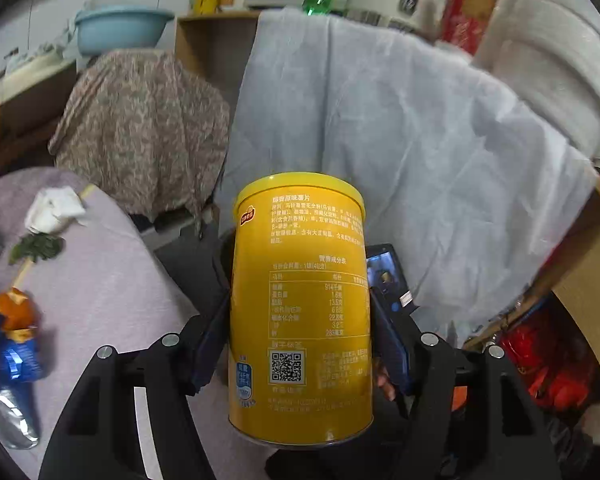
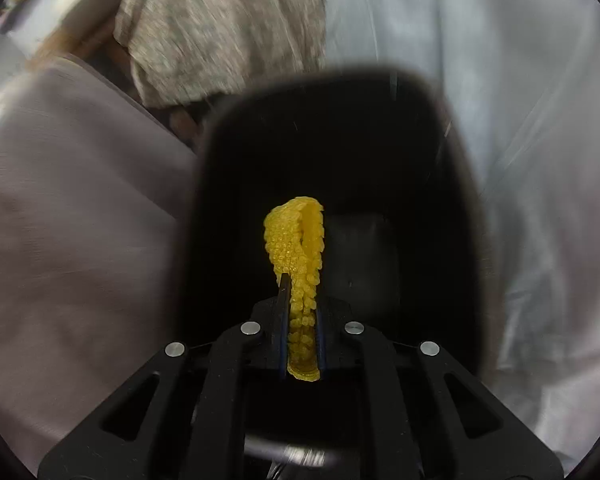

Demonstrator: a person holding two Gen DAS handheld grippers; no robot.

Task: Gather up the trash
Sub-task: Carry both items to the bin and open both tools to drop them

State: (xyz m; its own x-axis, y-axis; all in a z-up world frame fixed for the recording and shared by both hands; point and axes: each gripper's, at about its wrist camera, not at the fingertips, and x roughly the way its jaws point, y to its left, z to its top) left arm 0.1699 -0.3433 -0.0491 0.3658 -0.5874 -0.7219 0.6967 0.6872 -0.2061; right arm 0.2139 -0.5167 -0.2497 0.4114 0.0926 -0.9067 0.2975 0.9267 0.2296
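Two grippers each carry a piece of trash. Largest of all is the pale grey sheet (image 1: 400, 128), draped behind everything in the left wrist view; beside it, to its left, hangs a brown patterned cloth (image 1: 148, 120), and in front of that lies the mauve-covered table (image 1: 100, 280).

Before the sheet, the yellow chip can (image 1: 300, 304) stands upright between the fingers of the left gripper (image 1: 300, 344), which clamp its two sides; its label carries Chinese print, a nutrition table and a QR code, and its lid is yellow. A phone screen (image 1: 382, 268) peeps out just behind the can's right edge.

Left of the can, on the table, lie a crumpled orange-and-blue snack bag (image 1: 14, 336), a silver foil wrapper (image 1: 8, 412), a white tissue wad (image 1: 54, 210) and a wooden skewer with a dark green scrap (image 1: 36, 248).

In the right wrist view, the black bin (image 2: 340, 184) opens directly below the right gripper (image 2: 302, 320), whose fingers pinch the yellow knobbly strip (image 2: 298, 248); the strip curls over at its top, above the bin's dark interior. The view is blurred at the edges.
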